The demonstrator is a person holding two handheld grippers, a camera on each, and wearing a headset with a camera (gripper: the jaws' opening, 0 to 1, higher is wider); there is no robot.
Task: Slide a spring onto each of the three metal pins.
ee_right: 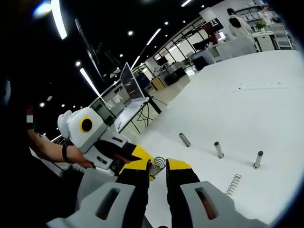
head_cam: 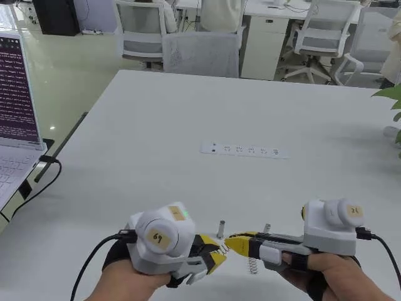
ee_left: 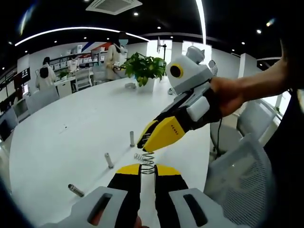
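A small steel spring [head_cam: 223, 248] hangs low over the white table [head_cam: 188, 125], between the yellow tips of both grippers. In the left gripper view my left gripper [ee_left: 147, 168] is shut on the spring's [ee_left: 145, 160] near end, and the right gripper [ee_left: 149, 141] meets its far end. In the right gripper view my right gripper [ee_right: 158, 166] pinches the spring [ee_right: 158, 165], with the left gripper [ee_right: 141, 154] against it. Two bare metal pins [head_cam: 220, 229] [head_cam: 267, 227] stand upright just behind. A third pin [ee_right: 184, 139] leans, seemingly wrapped in a coil. Another spring [head_cam: 252, 266] lies loose.
A white power strip [head_cam: 244, 150] lies mid-table. An open laptop [head_cam: 12, 100] with its black cable [head_cam: 47, 179] sits at the left edge. Plant leaves [head_cam: 391, 94] reach in at the right. Office chairs [head_cam: 200, 53] stand beyond the far edge.
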